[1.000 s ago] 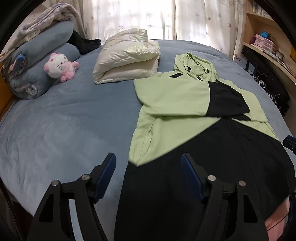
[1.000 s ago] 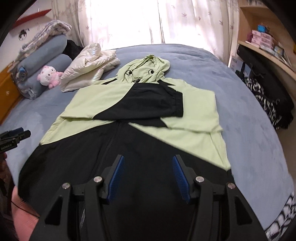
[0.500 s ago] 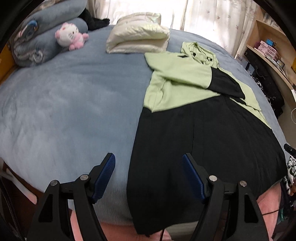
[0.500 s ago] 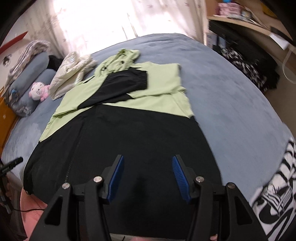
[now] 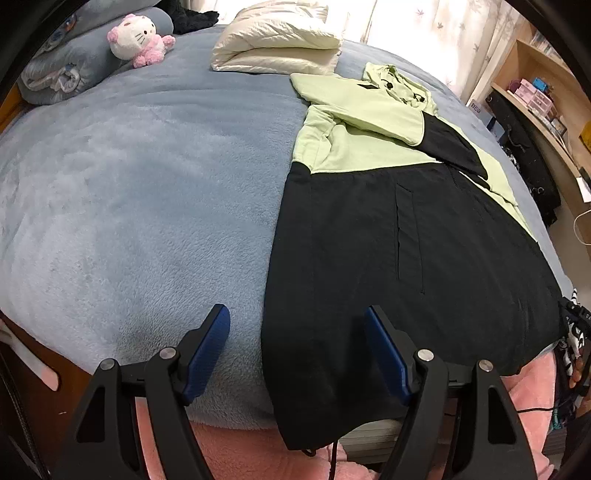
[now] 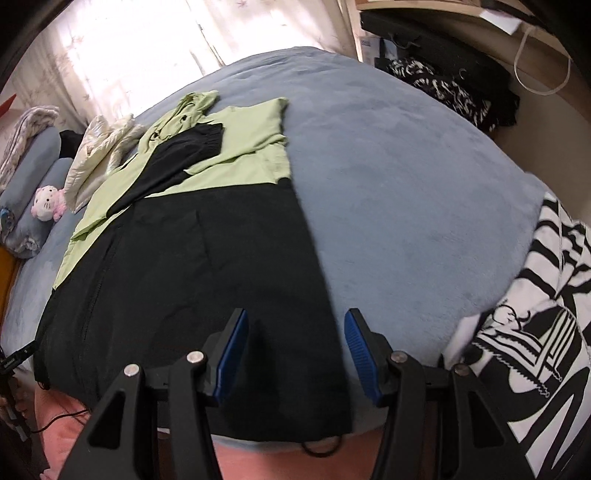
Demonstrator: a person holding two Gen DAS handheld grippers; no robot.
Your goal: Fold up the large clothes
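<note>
A large black and light-green hooded jacket (image 5: 406, 236) (image 6: 192, 258) lies flat on the blue bed, hood toward the window, both sleeves folded in across its chest. Its black hem hangs over the near bed edge. My left gripper (image 5: 297, 332) hovers open above the hem's left corner, with the jacket's left edge showing between its blue pads (image 5: 208, 343). My right gripper (image 6: 295, 336) is open above the hem's right corner, the jacket's right edge between its fingers. Neither gripper touches the cloth.
A folded cream puffer jacket (image 5: 277, 48), a pink-and-white plush cat (image 5: 138, 35) and rolled blue bedding (image 5: 66, 70) lie at the bed's far side. A black-and-white striped cloth (image 6: 535, 325) drapes the near right corner. Shelves (image 5: 546, 96) line the right wall. Pink floor (image 5: 240, 450) lies below.
Both grippers have drawn back toward the near bed edge and sunk; the left has shifted to the hem's left corner, the right has rolled and moved to its right corner. Jaws unchanged.
</note>
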